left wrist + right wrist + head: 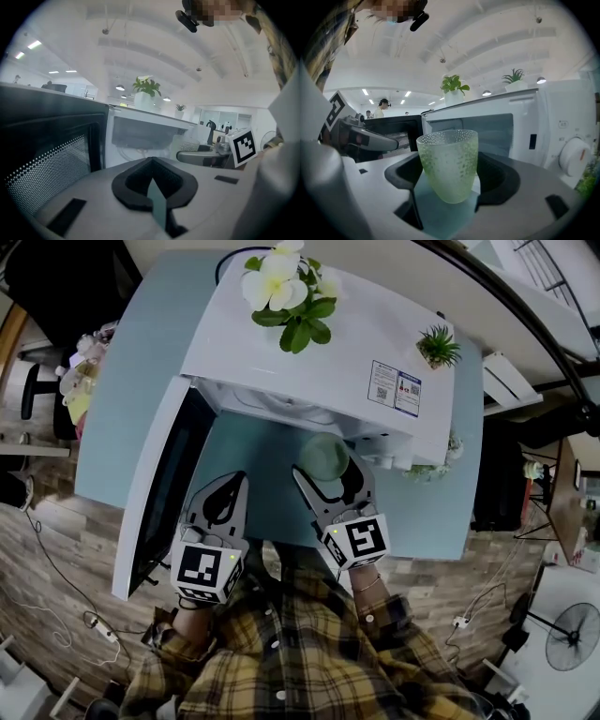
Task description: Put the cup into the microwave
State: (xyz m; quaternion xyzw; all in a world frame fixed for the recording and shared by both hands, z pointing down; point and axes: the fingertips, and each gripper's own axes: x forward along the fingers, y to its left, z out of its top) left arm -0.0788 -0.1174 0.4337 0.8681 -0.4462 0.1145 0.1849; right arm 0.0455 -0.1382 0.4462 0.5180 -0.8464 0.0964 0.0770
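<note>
Our right gripper (450, 187) clasps the green cup (448, 161) before the open microwave (553, 126); our left gripper (151, 164) is closed and empty. Next, we slide it inside.

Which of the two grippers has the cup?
The right gripper, its fingers closed on the green pebbled glass cup before the open microwave. The left gripper is shut with nothing between its fingers.

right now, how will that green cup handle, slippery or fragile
The cup looks like pebbled glass, so probably rigid and breakable; the bumps may aid grip. It narrows toward its base, so it could shift between the jaws. It looks empty, likely light.
</note>
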